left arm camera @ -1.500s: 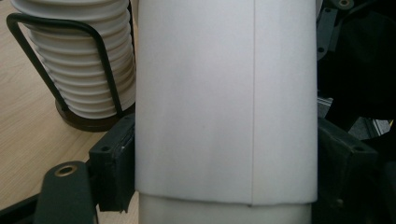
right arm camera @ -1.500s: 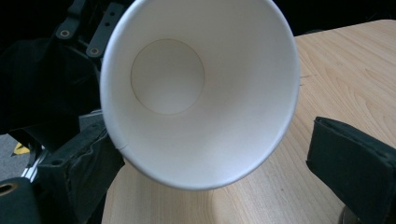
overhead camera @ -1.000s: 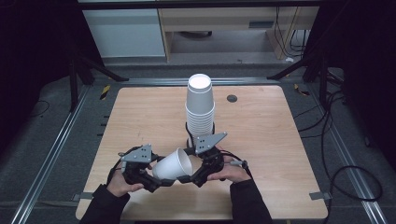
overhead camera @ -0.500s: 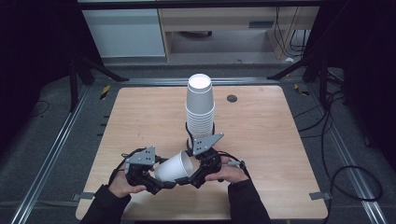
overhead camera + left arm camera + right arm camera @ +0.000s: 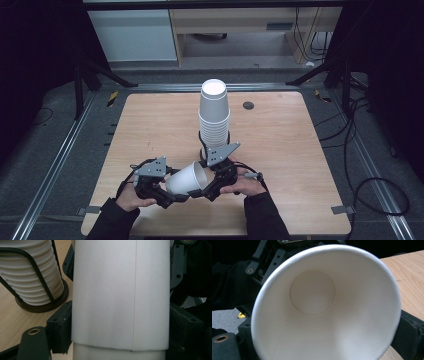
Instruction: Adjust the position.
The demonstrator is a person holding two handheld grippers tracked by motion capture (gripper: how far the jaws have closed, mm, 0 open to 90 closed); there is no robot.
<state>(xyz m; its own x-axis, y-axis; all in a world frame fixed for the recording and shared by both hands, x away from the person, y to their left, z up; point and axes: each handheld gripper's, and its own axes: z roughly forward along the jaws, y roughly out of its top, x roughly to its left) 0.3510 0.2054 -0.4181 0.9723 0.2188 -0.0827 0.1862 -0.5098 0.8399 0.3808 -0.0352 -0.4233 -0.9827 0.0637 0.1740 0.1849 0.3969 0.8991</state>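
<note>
White paper cup (image 5: 186, 178), lying sideways and clamped between both the left gripper (image 5: 162, 192) and right gripper (image 5: 209, 186), wants light, even squeeze to avoid crushing its thin wall.

A paper cup (image 5: 186, 179) is held on its side above the near edge of the table (image 5: 285, 150), between the left gripper (image 5: 167, 195) at its base end and the right gripper (image 5: 212, 186) at its rim end. Just behind the right gripper, a stack of cups (image 5: 214, 117) is set upright in a wire holder (image 5: 205, 150) near the table's middle. A round grommet (image 5: 248, 105) is placed to the right of the stack, toward the far edge.
</note>
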